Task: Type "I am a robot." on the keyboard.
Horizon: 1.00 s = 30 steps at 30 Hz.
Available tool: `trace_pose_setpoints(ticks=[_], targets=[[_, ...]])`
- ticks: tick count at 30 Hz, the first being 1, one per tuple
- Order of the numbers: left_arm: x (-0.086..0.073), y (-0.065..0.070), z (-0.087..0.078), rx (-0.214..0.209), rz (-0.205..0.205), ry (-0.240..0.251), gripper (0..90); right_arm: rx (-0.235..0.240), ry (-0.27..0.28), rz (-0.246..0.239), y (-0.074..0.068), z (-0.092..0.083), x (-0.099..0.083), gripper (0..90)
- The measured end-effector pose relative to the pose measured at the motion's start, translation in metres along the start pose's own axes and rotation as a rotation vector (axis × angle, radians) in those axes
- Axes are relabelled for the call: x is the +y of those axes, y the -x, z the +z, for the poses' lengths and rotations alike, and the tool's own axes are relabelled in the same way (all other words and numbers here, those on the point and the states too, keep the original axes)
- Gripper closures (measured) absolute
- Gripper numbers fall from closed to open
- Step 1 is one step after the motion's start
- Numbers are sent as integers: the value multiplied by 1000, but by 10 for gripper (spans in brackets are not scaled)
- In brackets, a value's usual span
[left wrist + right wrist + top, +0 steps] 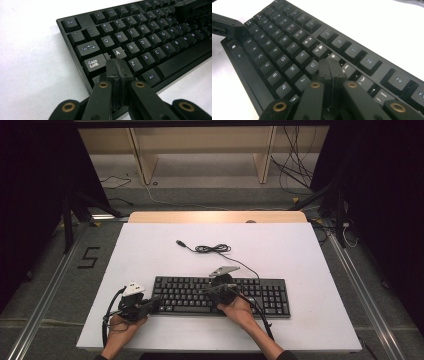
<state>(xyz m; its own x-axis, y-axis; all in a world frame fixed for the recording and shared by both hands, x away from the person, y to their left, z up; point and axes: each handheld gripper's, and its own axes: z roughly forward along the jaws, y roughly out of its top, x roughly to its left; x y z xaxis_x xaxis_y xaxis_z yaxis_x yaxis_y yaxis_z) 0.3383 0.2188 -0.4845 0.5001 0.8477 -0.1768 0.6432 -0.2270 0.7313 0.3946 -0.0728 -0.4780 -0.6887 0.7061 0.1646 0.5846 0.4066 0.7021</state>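
A black keyboard (pixel 260 296) lies near the front of the white table top (pixel 300 250), and its cable (pixel 215 249) runs back to a loose coil with a USB plug (pixel 180 242). My left gripper (pixel 156 303) rests at the keyboard's left end, jaws shut and empty. In the left gripper view its tips (pixel 118 64) hover over the keys (pixel 140 42) between Caps Lock and Z. My right gripper (pixel 209 291) is over the middle of the keyboard, also shut and empty. Its tips (pixel 332 65) sit above the keys (pixel 284 50) right of U and J.
A wooden edge (pixel 217 216) borders the far side of the table. Beyond it are shelf legs and loose wires on the floor (pixel 295 175). Metal rails run along both sides. The other gripper shows at the far end in each gripper view (pixel 192 6) (pixel 227 26).
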Motion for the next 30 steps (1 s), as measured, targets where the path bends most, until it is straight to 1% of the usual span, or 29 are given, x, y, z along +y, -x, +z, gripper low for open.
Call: trace_pose_setpoints(ticks=[8, 12, 14, 15, 16, 20, 21, 22, 23, 24, 25, 26, 27, 30], targets=[[0, 0, -1, -3, -2, 5, 889, 4, 2, 10, 0, -1, 0, 900], [1, 0, -3, -3, -6, 27, 888, 9, 8, 15, 1, -1, 0, 900], [2, -1, -5, -2, -6, 42, 875, 25, 23, 29, 2, -4, 1, 872], [2, -1, -5, -4, -10, 47, 875, 25, 23, 29, 2, -4, 1, 872], [2, -1, -6, -8, -11, 52, 857, 32, 35, 30, 2, -6, 1, 846], [3, 1, -8, -18, -17, 77, 824, 37, 50, 33, 2, -9, 2, 813], [3, 1, -8, -21, -17, 81, 800, 41, 56, 34, 2, -10, 2, 784], [3, 2, -9, -27, -19, 86, 753, 54, 67, 34, 1, -13, 2, 734], [3, 1, -9, -33, -15, 85, 737, 60, 73, 34, 1, -14, 2, 708], [4, 2, -9, -37, -19, 89, 737, 60, 73, 34, 1, -14, 2, 708], [4, 2, -9, -40, -22, 94, 718, 67, 79, 32, 0, -16, 2, 664], [4, 2, -10, -44, -24, 100, 669, 78, 85, 29, -1, -18, 3, 599], [4, 2, -10, -46, -28, 105, 669, 78, 85, 29, -1, -18, 3, 599], [5, 1, -11, -57, -36, 120, 589, 101, 95, 19, -3, -22, 2, 508]])
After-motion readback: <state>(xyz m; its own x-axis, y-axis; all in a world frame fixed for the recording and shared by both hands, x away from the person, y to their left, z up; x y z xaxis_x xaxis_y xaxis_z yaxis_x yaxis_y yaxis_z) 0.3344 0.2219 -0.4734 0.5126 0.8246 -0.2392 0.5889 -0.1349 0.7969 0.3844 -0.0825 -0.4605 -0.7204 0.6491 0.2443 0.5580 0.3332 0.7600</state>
